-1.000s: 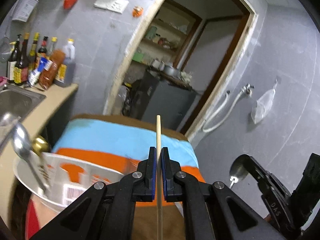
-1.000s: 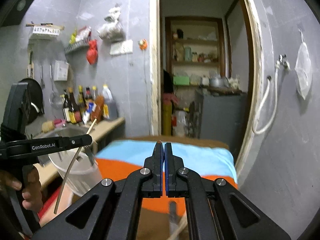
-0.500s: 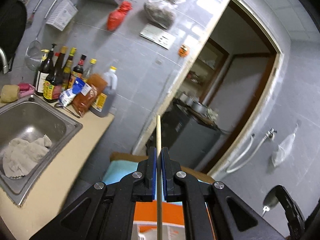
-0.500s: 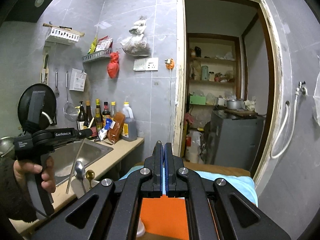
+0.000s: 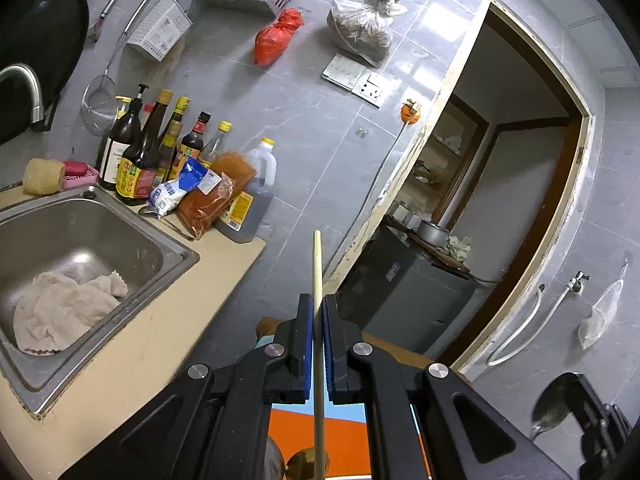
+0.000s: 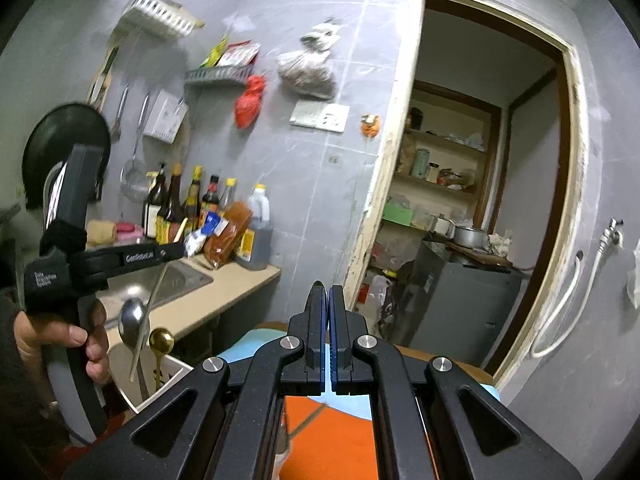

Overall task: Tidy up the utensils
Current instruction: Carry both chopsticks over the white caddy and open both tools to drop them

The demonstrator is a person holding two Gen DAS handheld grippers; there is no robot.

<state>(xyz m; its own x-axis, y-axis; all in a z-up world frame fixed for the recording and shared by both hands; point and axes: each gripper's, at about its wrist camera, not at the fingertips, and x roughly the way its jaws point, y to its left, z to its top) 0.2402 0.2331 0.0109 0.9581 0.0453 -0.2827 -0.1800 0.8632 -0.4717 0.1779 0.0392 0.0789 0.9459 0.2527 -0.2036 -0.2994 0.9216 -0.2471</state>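
My left gripper [image 5: 316, 308] is shut on a wooden chopstick [image 5: 317, 272] that runs upright between its blue pads. In the right wrist view the left gripper [image 6: 178, 250] holds that chopstick [image 6: 150, 304] above a white container [image 6: 168, 376] with a silver spoon [image 6: 134, 322] and a gold spoon [image 6: 161, 342] standing in it. My right gripper [image 6: 329, 296] is shut with nothing visible between its pads. In the left wrist view the right gripper [image 5: 596, 412] shows at the lower right with a silver spoon bowl [image 5: 554, 400] at it.
A steel sink [image 5: 132, 240] with a cloth [image 5: 64, 312] sits in a beige counter [image 5: 168, 336]. Sauce bottles [image 5: 160, 152] and packets stand behind. An orange and blue cloth [image 6: 336, 440] lies below. A doorway [image 6: 480, 200] opens on the right.
Both grippers have risen and tilted up, away from the container and cloth. The left view swung left over the sink. The chopstick stays held in the left gripper.
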